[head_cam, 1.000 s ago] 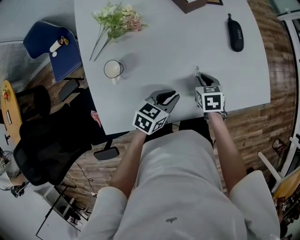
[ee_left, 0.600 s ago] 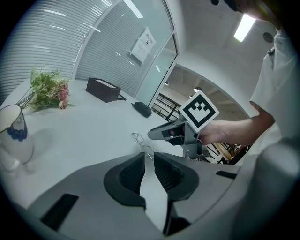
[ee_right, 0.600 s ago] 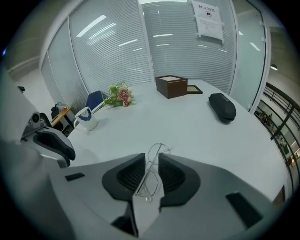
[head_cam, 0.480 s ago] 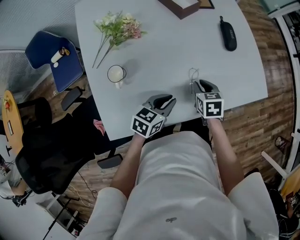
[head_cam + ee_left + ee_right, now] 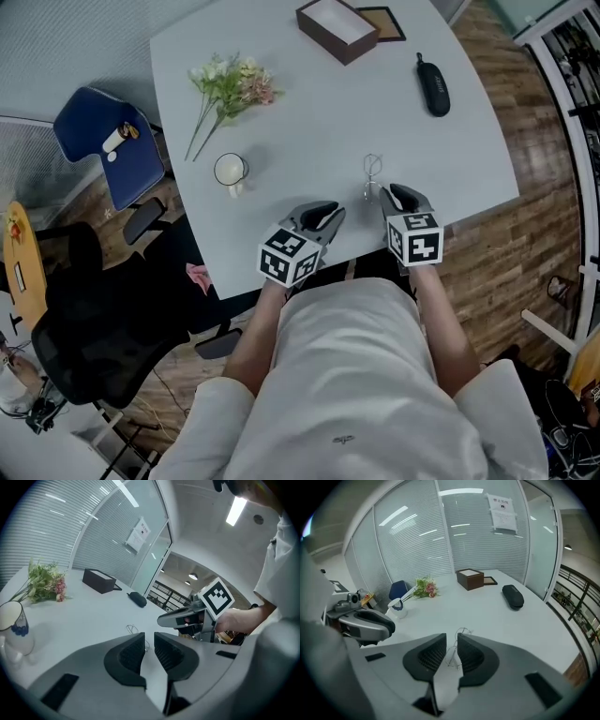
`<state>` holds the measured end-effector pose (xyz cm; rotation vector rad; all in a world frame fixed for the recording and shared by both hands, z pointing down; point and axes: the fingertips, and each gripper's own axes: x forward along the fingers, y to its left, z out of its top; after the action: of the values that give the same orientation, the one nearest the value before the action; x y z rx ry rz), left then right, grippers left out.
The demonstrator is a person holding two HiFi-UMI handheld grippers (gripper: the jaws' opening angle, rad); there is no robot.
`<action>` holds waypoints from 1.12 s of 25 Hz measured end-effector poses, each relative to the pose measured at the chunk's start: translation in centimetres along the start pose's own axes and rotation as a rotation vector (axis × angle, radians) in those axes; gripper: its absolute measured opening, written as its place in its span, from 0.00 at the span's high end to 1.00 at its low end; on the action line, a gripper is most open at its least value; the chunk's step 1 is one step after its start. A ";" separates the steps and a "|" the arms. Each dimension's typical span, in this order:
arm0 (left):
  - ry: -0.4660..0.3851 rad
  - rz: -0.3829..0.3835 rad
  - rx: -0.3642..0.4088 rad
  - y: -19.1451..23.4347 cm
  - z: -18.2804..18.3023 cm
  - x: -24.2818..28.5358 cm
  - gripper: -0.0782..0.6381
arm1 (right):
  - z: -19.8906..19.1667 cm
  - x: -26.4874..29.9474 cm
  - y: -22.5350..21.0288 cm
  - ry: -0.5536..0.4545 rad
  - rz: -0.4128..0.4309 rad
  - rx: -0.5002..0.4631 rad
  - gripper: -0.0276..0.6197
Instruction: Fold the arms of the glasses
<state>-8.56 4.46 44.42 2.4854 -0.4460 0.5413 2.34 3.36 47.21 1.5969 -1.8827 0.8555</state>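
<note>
Thin wire-framed glasses (image 5: 372, 172) lie on the pale grey table (image 5: 309, 112), just beyond my right gripper (image 5: 390, 191). In the right gripper view the glasses (image 5: 453, 654) show through the narrow gap of the jaws, on the table below, and the pads do not press on them. The right jaws are closing. My left gripper (image 5: 323, 212) hovers over the table's near edge, its jaws a slim gap apart with nothing in them. In the left gripper view the glasses (image 5: 133, 630) rest on the table past the left gripper (image 5: 149, 645), with the right gripper (image 5: 161, 619) above them.
A black glasses case (image 5: 432, 86) lies at the right of the table, and a brown box (image 5: 337, 28) stands at the far edge. A flower bunch (image 5: 230, 86) and a white cup (image 5: 230, 171) are at the left. A blue chair (image 5: 117, 131) stands beside the table.
Both grippers have risen and drawn back toward the near edge. The glasses now lie a little apart from the right gripper's tip, where before they were right at it.
</note>
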 end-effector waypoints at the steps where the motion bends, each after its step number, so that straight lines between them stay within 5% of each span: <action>1: -0.009 0.003 0.003 0.0 0.4 -0.1 0.80 | 0.2 -0.4 0.2 -0.008 0.003 0.000 0.84; 16: -0.126 0.052 0.104 -1.6 7.0 -2.3 0.80 | 3.9 -6.3 0.3 -0.195 0.041 0.009 0.91; 22: -0.272 0.114 0.115 -1.5 10.2 -4.6 0.83 | 5.6 -8.8 -0.2 -0.279 0.057 0.013 0.94; 28: -0.324 0.131 0.134 -1.9 12.1 -6.1 0.84 | 7.3 -11.2 -0.6 -0.360 0.069 0.022 0.95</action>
<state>-9.61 0.18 31.47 2.6964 -0.7229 0.2220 4.86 5.13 34.21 1.8039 -2.1899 0.6493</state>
